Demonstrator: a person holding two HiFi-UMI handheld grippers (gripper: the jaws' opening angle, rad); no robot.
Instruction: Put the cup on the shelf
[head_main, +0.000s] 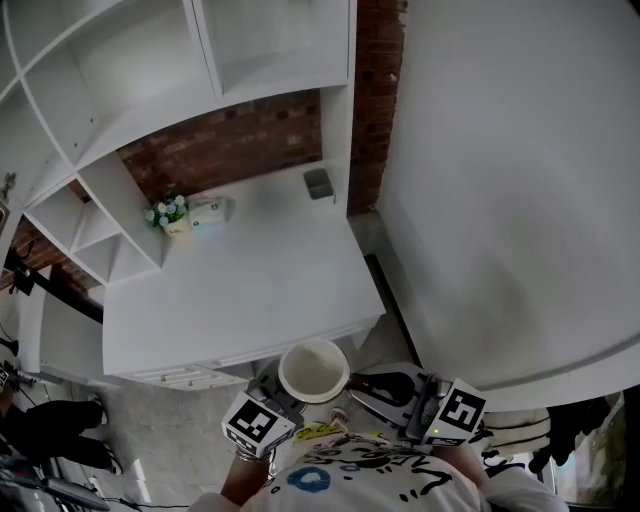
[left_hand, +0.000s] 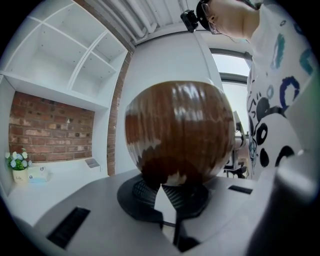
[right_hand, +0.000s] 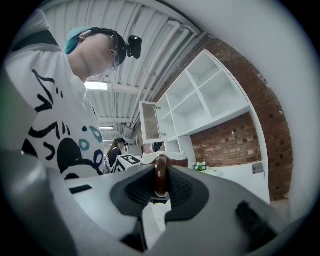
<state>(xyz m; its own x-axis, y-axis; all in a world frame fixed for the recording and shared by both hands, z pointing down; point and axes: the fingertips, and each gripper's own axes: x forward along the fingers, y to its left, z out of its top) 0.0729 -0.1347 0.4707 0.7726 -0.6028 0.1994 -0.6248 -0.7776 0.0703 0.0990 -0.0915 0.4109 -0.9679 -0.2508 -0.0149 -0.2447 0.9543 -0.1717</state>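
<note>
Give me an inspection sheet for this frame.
Surface: white counter, mostly bare.
Job's things: brown cup, white inside, held off the counter's front edge; shelf, visible bays bare.
Clutter: flower pot, small box, grey item at the counter's back.
Grippers: left gripper fingers closed on the cup's base; right gripper fingers clamp its handle.
Cables: nothing seen.
Surroundings: brick wall, white wall at right, second person behind.

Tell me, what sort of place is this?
Probably a mock home corner inside a workshop or lab: white built-in shelves, a brick wall and a counter with a small flower pot, all under an industrial ribbed ceiling with strip lights.
</note>
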